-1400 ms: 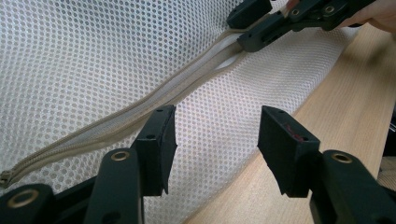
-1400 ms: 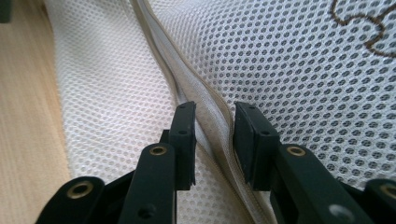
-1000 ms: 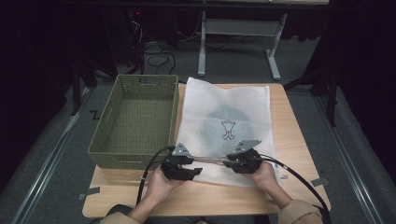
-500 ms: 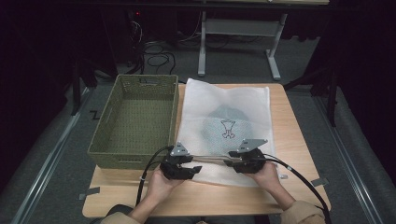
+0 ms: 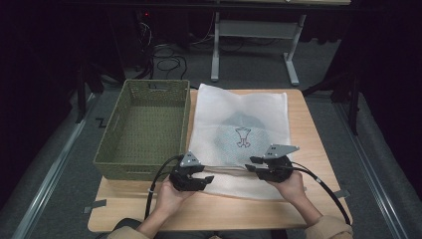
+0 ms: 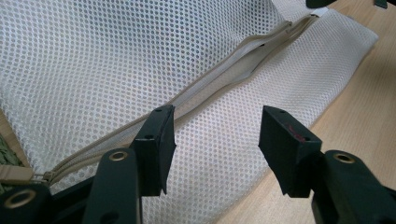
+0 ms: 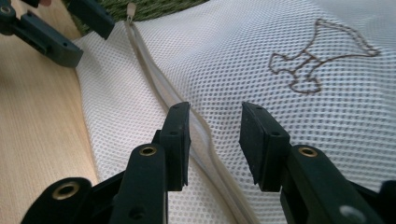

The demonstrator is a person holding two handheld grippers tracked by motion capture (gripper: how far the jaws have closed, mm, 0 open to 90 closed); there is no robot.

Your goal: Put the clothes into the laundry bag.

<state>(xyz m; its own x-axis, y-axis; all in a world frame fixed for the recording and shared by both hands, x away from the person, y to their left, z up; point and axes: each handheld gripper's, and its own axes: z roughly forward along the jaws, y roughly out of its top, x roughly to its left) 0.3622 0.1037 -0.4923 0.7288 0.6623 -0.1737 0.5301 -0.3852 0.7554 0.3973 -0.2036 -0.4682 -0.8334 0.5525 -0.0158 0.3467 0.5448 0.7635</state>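
A white mesh bag (image 5: 239, 119) lies flat on the wooden table (image 5: 308, 149), with a small outlined figure (image 7: 317, 60) on it. A beige zipper (image 6: 224, 81) runs along its near edge. My left gripper (image 5: 206, 177) is open low over the bag's near left corner, one jaw beside the zipper (image 5: 226, 169). In the left gripper view its jaws (image 6: 217, 135) stand wide apart over the mesh. My right gripper (image 5: 251, 164) is open at the zipper's right part, its jaws (image 7: 215, 130) straddling the zipper (image 7: 154, 88). Neither holds anything.
A green woven basket (image 5: 144, 124) stands empty on the table's left, touching the bag's left edge. The zipper pull (image 7: 131, 9) lies at the basket end. Bare wood runs along the near edge (image 5: 224, 211). Cables trail from both grippers.
The right gripper has drifted slightly to the right along the zipper. The left gripper has hardly moved, and both stay open.
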